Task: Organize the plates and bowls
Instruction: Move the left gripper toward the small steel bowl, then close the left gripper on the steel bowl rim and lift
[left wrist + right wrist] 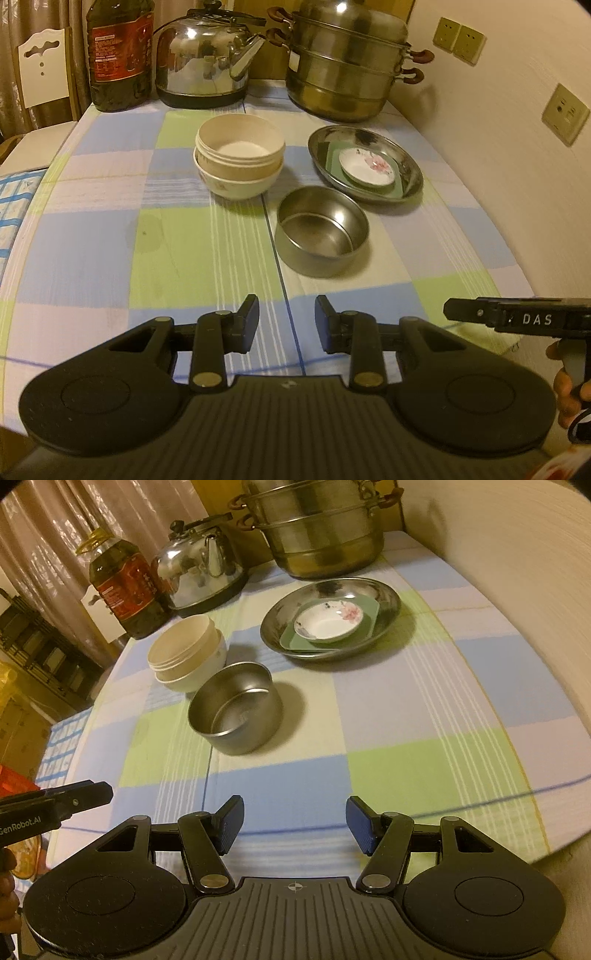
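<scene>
Both grippers, left gripper [287, 321] and right gripper [294, 825], gape empty; steamer pot [343, 70] lid cropped.

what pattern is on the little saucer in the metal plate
White with a pink flower; the saucer shows best in the right wrist view.

Dim, warm yellowish indoor light. Glare spots on the kettle [201, 55]. Fisheye bends the edges; right-wrist view slightly motion-blurred.

left gripper [287, 325] jaws apart, empty | steel bowl [321, 230] ahead
</scene>
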`<action>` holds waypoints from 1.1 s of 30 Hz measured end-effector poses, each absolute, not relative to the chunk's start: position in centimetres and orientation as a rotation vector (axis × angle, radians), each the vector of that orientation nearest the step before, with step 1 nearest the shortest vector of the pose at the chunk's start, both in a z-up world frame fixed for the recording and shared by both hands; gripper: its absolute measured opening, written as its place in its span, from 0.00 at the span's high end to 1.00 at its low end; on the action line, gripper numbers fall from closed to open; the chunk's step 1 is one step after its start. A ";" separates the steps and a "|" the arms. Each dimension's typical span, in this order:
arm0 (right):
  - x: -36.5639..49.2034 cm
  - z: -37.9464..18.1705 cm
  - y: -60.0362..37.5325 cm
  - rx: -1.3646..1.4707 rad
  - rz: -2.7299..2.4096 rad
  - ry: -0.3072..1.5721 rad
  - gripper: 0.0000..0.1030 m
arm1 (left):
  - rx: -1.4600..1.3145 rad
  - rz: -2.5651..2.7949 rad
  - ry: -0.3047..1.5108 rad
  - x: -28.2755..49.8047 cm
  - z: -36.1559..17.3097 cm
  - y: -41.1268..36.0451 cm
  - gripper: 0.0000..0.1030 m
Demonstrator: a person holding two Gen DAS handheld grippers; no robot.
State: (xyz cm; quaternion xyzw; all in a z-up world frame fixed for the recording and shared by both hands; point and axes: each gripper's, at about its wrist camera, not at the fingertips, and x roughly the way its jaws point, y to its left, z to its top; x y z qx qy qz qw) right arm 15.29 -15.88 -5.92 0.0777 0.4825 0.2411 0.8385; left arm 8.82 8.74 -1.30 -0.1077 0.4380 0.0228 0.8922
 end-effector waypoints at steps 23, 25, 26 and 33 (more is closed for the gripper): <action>23.3 -8.1 -7.8 0.103 0.507 0.938 0.42 | -0.255 -0.037 0.936 19.4 -6.3 11.8 0.72; 23.7 -8.5 -7.5 0.097 0.508 0.939 0.48 | -0.256 -0.040 0.941 20.1 -6.7 11.9 0.72; 24.0 -8.7 -7.4 0.097 0.508 0.943 0.49 | -0.256 -0.045 0.945 20.4 -6.9 11.9 0.72; 25.1 -9.7 -6.8 0.091 0.495 0.963 0.58 | -0.235 -0.061 0.971 22.2 -8.2 11.6 0.73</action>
